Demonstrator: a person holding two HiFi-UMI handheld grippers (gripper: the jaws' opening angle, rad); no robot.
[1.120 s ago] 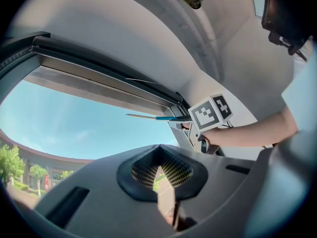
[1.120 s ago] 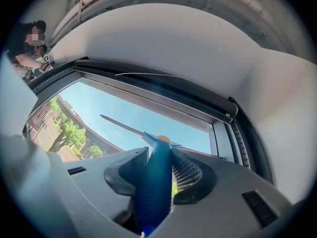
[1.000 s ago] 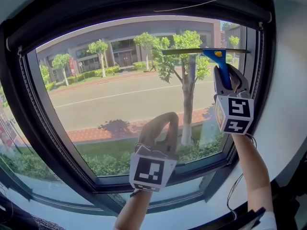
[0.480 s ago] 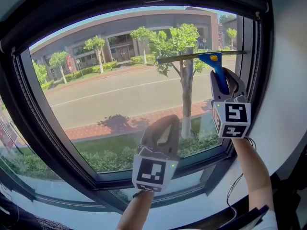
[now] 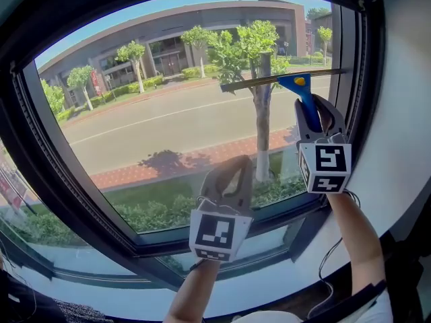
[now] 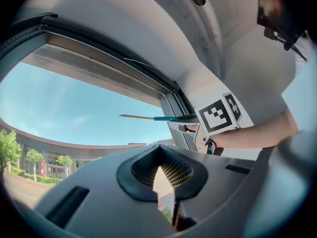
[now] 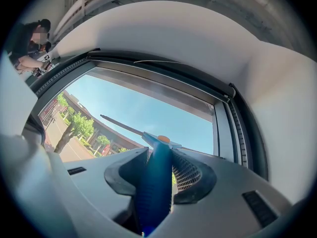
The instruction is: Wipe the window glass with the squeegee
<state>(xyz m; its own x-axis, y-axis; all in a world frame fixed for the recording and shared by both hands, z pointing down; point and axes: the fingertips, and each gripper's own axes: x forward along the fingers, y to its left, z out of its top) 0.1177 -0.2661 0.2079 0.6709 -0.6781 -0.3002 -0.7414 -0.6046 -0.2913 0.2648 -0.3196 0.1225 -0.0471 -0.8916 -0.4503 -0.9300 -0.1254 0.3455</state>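
Sunny street, trees and a long building fill the window glass [image 5: 168, 126], with a dark frame [image 5: 40, 147] wrapped round it. Most of the pane is open to work on.

Right gripper [image 5: 316, 116] is clamped on the blue handle of the squeegee [image 5: 300, 86]. Its own view shows the handle wedged between both pads and running straight out ahead. The blade sits above that gripper and reaches out to its left, and from the head view it looks pressed flat against the glass in the upper right part of the pane. The frame's right upright is just beside the gripper. My guess is that this is why the blade goes leftward: the gripper hugs the edge so the rubber covers right up to the side.

Left gripper [image 5: 232, 180] is lower down and off to the left of the right one, near the bottom of the pane. Its jaws are together with nothing between them, only a sliver of daylight showing through the pads. It points up at the glass but I can't tell if it's touching. Looks like it's just parked out of the blade's path.

I'd say we're mid-stroke, with lots of glass below and to the left of the blade not done yet.
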